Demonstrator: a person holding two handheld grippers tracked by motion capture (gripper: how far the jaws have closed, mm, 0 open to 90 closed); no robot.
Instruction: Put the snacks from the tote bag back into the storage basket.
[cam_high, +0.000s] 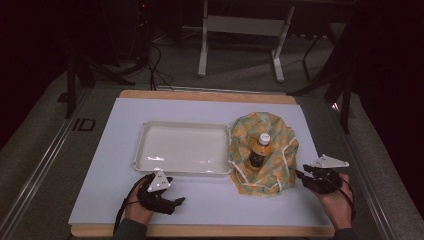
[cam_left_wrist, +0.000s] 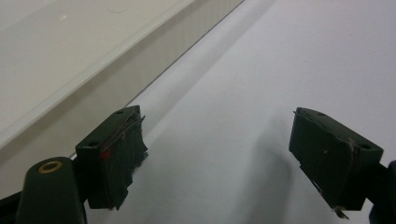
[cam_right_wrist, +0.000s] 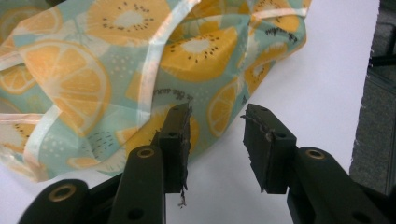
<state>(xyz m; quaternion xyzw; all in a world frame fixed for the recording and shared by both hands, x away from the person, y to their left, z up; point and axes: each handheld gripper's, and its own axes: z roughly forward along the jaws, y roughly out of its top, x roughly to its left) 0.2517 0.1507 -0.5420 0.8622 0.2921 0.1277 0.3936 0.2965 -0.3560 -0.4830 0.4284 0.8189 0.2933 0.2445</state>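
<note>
A fruit-print cloth bag (cam_high: 265, 150) lies open on the white table sheet, with an orange-juice bottle (cam_high: 259, 149) resting in it, white cap toward the back. In the right gripper view the bag (cam_right_wrist: 116, 70) is just ahead of the jaws. My right gripper (cam_high: 301, 176) sits at the bag's right edge, open, with nothing between its jaws (cam_right_wrist: 215, 140). My left gripper (cam_high: 177, 201) rests near the front edge below the tray, open and empty (cam_left_wrist: 215, 163). A white tray (cam_high: 145, 150) stands left of the bag, and its rim (cam_left_wrist: 84, 79) runs past the left jaw.
The white sheet (cam_high: 100, 170) covers a wooden board (cam_high: 200, 231). Grey floor, cables and a white table frame (cam_high: 240, 30) lie beyond the table's back edge.
</note>
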